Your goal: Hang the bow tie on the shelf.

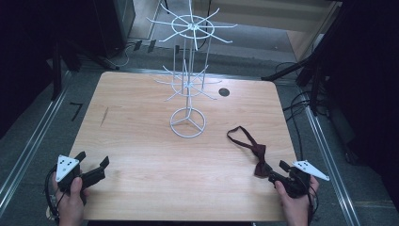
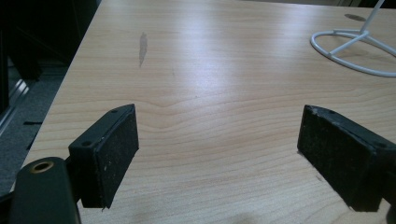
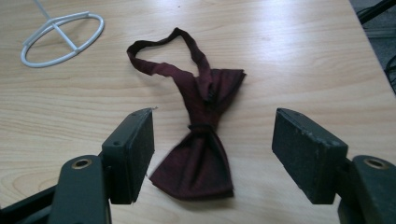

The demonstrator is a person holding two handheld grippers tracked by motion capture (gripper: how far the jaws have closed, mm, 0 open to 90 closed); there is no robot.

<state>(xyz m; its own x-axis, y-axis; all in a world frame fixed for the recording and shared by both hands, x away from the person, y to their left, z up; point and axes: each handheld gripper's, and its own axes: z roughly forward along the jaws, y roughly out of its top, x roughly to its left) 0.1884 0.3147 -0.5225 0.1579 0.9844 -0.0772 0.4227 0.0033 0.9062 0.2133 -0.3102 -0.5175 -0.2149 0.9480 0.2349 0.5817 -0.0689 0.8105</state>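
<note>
Left fingers: we saw the left gripper (image 1: 92, 161) with its two black pads (image 2: 112, 151) spread wide and nothing between them; in the left gripper view only bare wood lay in the gap.
Left hand: we saw the left hand (image 1: 70, 200) holding that gripper at the near left corner of the table (image 1: 141, 141), its jaws aimed toward the middle of the tabletop.
Table mark: we noted a dark smear (image 2: 143, 45) on the wood, further out from the left gripper and toward the left edge.
Stand: we saw a white wire rack (image 1: 189, 75) standing upright near the far centre of the table, on a ring base (image 1: 187, 123) with three spokes, with two tiers of radiating hooks above it. The base ring also showed at the upper right of the left gripper view (image 2: 355, 46) and at the upper left of the right gripper view (image 3: 63, 37).
Table hole: we saw a small dark round hole (image 1: 224, 92) in the tabletop, just right of the rack.
Bow tie: we saw a dark red bow tie (image 1: 254, 151) lying flat on the table at the near right, its strap looped out toward the rack base but well apart from it.
Right fingers: we saw the right gripper (image 1: 278, 172) released as well, its pads (image 3: 135, 154) parted to either side of the bow tie's near wing (image 3: 198, 163) without touching the cloth.
Right hand: we saw the right hand (image 1: 294, 197) holding that gripper at the near right corner, jaws pointing toward the bow tie.
</note>
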